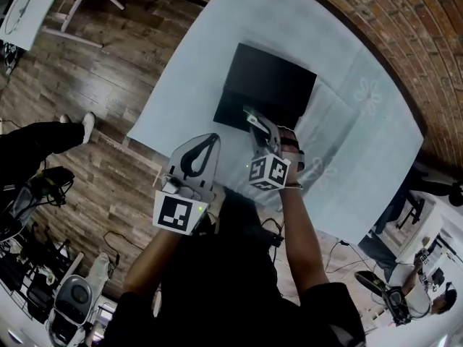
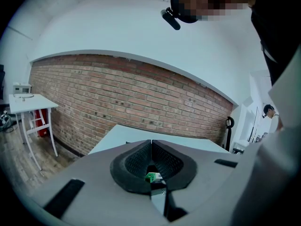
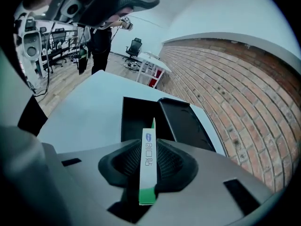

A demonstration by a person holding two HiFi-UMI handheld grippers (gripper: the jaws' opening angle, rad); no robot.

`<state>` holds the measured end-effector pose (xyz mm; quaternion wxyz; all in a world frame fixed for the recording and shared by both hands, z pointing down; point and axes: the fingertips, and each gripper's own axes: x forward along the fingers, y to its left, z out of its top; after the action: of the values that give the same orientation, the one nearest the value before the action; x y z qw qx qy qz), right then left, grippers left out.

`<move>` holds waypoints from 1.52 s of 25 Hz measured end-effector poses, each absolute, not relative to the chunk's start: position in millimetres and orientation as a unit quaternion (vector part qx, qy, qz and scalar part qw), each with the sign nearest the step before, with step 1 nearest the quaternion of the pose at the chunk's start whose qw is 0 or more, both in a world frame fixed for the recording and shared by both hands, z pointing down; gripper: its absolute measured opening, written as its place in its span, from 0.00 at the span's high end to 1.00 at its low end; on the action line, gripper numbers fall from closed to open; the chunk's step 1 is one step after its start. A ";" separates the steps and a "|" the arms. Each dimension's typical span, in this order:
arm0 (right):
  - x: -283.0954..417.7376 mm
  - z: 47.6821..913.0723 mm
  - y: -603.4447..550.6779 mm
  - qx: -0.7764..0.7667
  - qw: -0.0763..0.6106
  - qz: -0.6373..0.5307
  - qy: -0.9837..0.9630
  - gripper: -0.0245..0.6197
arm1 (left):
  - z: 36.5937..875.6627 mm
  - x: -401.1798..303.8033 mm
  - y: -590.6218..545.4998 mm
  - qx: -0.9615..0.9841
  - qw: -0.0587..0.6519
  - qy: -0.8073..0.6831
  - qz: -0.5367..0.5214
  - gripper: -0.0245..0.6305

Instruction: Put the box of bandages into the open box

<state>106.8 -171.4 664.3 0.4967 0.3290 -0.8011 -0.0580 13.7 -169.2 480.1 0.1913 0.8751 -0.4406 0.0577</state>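
The narrow white cardboard box of bandages [image 3: 148, 166], green at its near end and with a blue mark on its edge, stands edge-on between the jaws of the right gripper [image 3: 149, 142]. Its far end reaches out past the fingertips and its green end sticks back behind the pads. Just ahead of the jaw tips and below them lies the open black box [image 3: 134, 121], a shallow rectangular tray. Its black lid [image 3: 184, 124] is propped up to the right of the jaws' line. Both rest on the pale blue-grey table [image 3: 84, 102].

As I judge it, the main risk is the grip. The pads hold the two broad faces of a thin, light carton, and much of it overhangs them fore and aft. It could pivot or slide between them as the gripper tips down. The far end also seems aimed close to the tray's right wall and the lid. Let go there, the carton could catch the rim or lean on the lid instead of lying flat inside. A release from too high might let it bounce out.

The right gripper's jaws stand only narrowly apart, both ribbed pads pressed on the carton. The left gripper [image 2: 151, 142] hangs off to the left, jaws together at the tips with nothing clamped. A small green-and-white bit shows low in the hollow behind them; I cannot tell what it is.
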 end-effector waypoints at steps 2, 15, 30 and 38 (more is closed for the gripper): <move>105.7 664.2 -170.0 0.330 0.494 -0.064 -0.802 0.80 | 479.7 13.9 -166.8 0.876 0.191 -0.439 0.059 0.91; 103.8 666.7 -184.0 0.325 0.496 -0.124 -0.795 0.80 | 480.9 20.9 -161.5 0.877 0.193 -0.436 0.057 0.91; 105.0 676.4 -193.2 0.321 0.499 -0.142 -0.792 0.80 | 483.1 23.1 -153.4 0.876 0.193 -0.437 0.061 0.91; 103.6 686.3 -195.0 0.318 0.502 -0.132 -0.793 0.76 | 487.8 22.7 -151.6 0.877 0.194 -0.436 0.063 0.91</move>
<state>103.6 -195.0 686.3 0.5022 0.3178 -0.7933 -0.1320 22.7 -151.6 487.8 0.1941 0.8765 -0.4359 0.0630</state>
